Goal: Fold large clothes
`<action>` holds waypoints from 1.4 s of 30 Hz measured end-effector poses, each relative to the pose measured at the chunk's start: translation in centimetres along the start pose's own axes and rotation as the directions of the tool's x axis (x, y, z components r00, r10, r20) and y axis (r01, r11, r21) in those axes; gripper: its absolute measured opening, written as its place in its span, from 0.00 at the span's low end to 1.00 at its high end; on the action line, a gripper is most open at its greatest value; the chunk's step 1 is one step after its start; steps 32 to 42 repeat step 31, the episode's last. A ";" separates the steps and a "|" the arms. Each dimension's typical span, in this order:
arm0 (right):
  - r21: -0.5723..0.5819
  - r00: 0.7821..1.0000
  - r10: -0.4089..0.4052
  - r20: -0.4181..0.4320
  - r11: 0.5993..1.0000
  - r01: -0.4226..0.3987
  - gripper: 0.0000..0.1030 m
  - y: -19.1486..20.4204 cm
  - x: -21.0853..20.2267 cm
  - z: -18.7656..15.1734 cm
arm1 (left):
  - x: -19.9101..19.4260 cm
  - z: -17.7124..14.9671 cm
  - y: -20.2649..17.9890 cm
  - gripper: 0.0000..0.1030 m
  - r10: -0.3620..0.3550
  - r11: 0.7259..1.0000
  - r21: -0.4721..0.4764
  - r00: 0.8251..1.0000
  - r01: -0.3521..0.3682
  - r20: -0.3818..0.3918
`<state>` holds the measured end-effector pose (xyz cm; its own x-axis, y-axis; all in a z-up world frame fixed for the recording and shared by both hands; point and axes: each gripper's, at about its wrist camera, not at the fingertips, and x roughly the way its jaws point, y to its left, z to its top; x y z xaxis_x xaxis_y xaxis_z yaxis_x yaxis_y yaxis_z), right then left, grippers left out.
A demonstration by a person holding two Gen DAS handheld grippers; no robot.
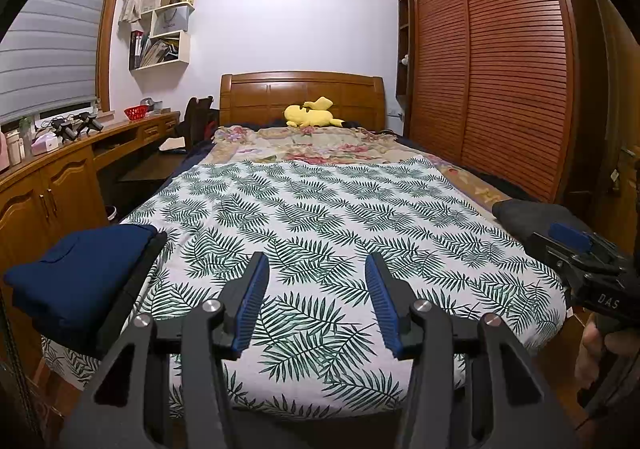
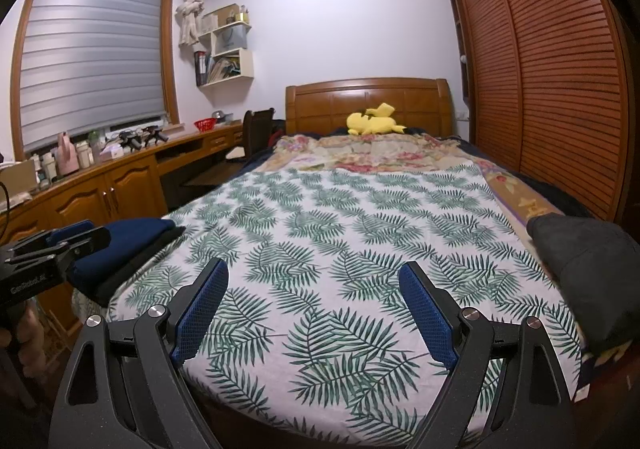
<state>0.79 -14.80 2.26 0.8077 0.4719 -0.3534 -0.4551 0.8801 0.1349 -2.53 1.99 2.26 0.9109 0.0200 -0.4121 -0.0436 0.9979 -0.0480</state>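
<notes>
A folded navy garment (image 1: 76,273) lies on top of a folded black one (image 1: 132,281) at the bed's front left corner; the stack also shows in the right wrist view (image 2: 120,249). A dark grey garment (image 2: 588,269) lies bunched at the bed's right edge, also seen in the left wrist view (image 1: 532,217). My left gripper (image 1: 316,277) is open and empty above the leaf-print sheet (image 1: 320,217). My right gripper (image 2: 312,289) is open and empty above the same sheet (image 2: 340,229); it also shows at the right of the left wrist view (image 1: 580,249).
A yellow plush toy (image 1: 312,115) and a floral quilt (image 1: 304,145) lie near the wooden headboard (image 1: 300,93). A wooden desk with cabinets (image 1: 60,177) runs along the left. A slatted wardrobe (image 1: 500,61) stands on the right.
</notes>
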 end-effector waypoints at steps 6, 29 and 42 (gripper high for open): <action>-0.001 1.000 0.000 0.000 1.000 0.000 0.86 0.0 0.1 0.0 | 0.0 0.0 0.0 0.48 0.001 1.000 0.001 1.000 -0.001 0.001; -0.001 1.000 0.000 0.004 1.000 0.000 0.86 0.4 -0.6 -0.1 | -0.1 0.1 0.1 0.48 0.001 1.000 -0.002 1.000 -0.001 0.003; -0.002 1.000 0.000 0.006 1.000 0.000 0.86 0.3 -0.6 -0.1 | -0.1 0.1 0.1 0.48 0.000 1.000 -0.001 1.000 0.000 0.003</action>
